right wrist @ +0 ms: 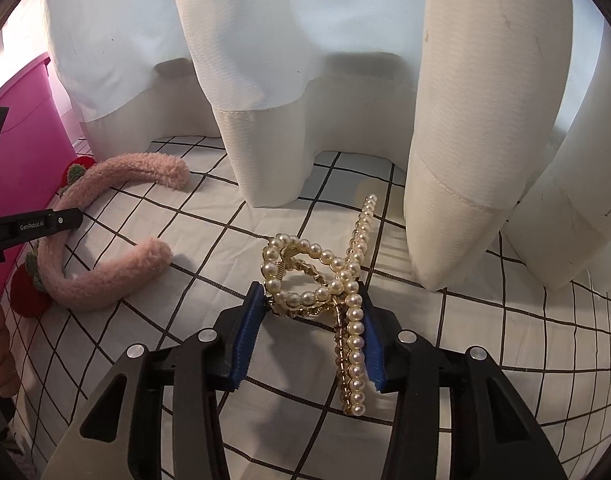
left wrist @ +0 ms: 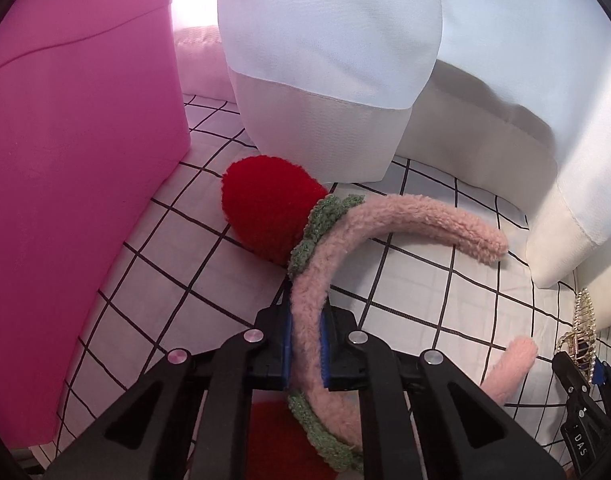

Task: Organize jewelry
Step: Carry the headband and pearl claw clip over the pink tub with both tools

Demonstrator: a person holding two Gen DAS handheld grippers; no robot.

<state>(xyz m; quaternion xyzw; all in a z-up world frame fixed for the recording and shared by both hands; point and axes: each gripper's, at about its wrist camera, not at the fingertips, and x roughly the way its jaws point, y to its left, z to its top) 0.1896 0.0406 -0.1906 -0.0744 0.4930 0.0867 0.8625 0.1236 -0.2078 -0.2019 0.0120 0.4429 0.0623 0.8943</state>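
Plush pink headband and a pearl claw clip, each already in a gripper, on the checked cloth.

Fuzzy headband (left wrist: pixel 333 236) looks light and springy, its pile squashing where the left gripper (left wrist: pixel 307 350) pinches the band's middle beside the red pompom (left wrist: pixel 269 208). Pearl clip (right wrist: pixel 317 280) seems rigid, slippery, easily scratched; the right gripper (right wrist: pixel 311 334) clamps it across its sides, a sound hold.

The left gripper (right wrist: pixel 71 216) reads "GenRobot.AI" on its side; the right gripper (left wrist: pixel 585 376) shows "DAS".
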